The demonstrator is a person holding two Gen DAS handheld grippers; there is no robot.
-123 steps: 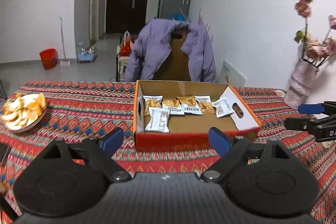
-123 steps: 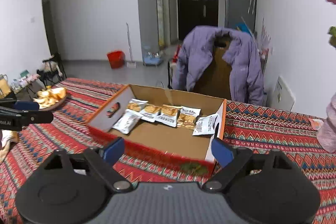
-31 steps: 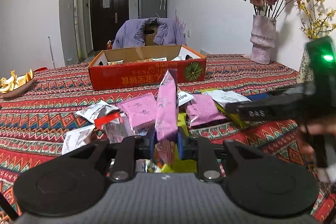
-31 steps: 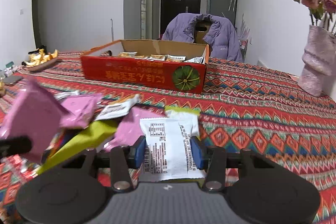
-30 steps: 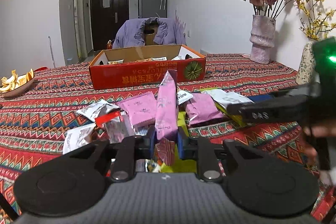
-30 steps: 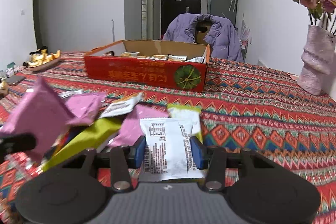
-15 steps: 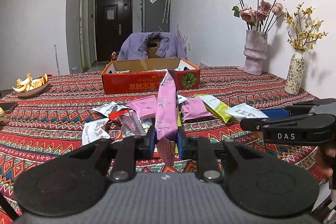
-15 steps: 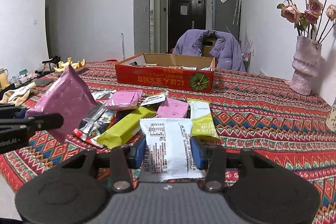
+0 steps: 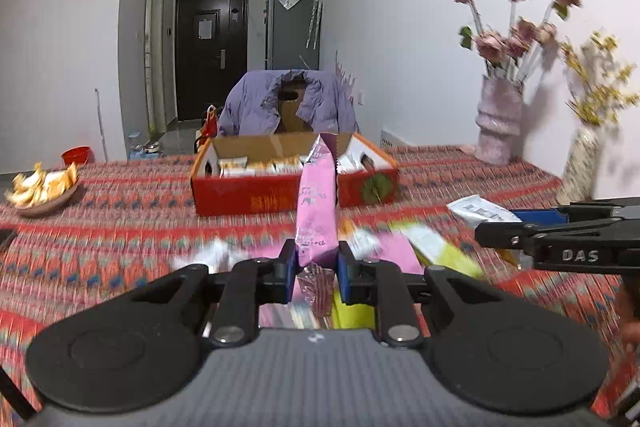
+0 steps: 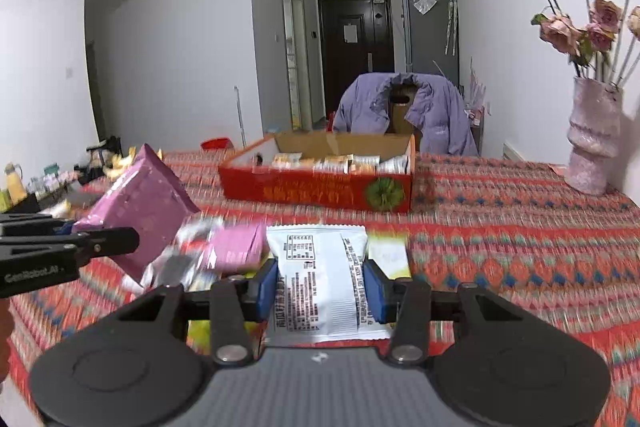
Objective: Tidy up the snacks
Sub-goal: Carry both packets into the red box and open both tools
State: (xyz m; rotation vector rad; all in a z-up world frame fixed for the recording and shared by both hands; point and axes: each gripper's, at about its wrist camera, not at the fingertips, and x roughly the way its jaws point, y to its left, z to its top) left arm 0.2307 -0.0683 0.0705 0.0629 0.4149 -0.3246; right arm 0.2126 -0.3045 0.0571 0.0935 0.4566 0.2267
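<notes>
At the far left of the bench [image 9: 120,223], which is covered by a red patterned cloth, a plate of orange peels [image 9: 42,185] sits well apart from everything else. Nearer the middle, the left gripper [image 9: 317,269] has its fingers closed on a pink snack packet [image 9: 317,211], which stands upright between the blue pads and rises in front of the box. In the right wrist view the same packet shows at the left, tilted and held above the bench.

Under and just beyond both grippers lies a blurred heap of loose snack packets [image 10: 224,255], pink, white and yellow-green, on the near part of the bench. Farther back, near the centre, stands the open red cardboard box [image 10: 320,193] with a row of small packets [image 10: 332,163] along its far wall.

The right gripper [image 10: 322,287] has its fingers closed on a white snack packet [image 10: 320,279], held flat with its printed side up. To the far right, a pink vase of dried roses [image 10: 592,143] stands by the wall, and a second vase with yellow sprigs [image 9: 582,163] stands just right of it.
</notes>
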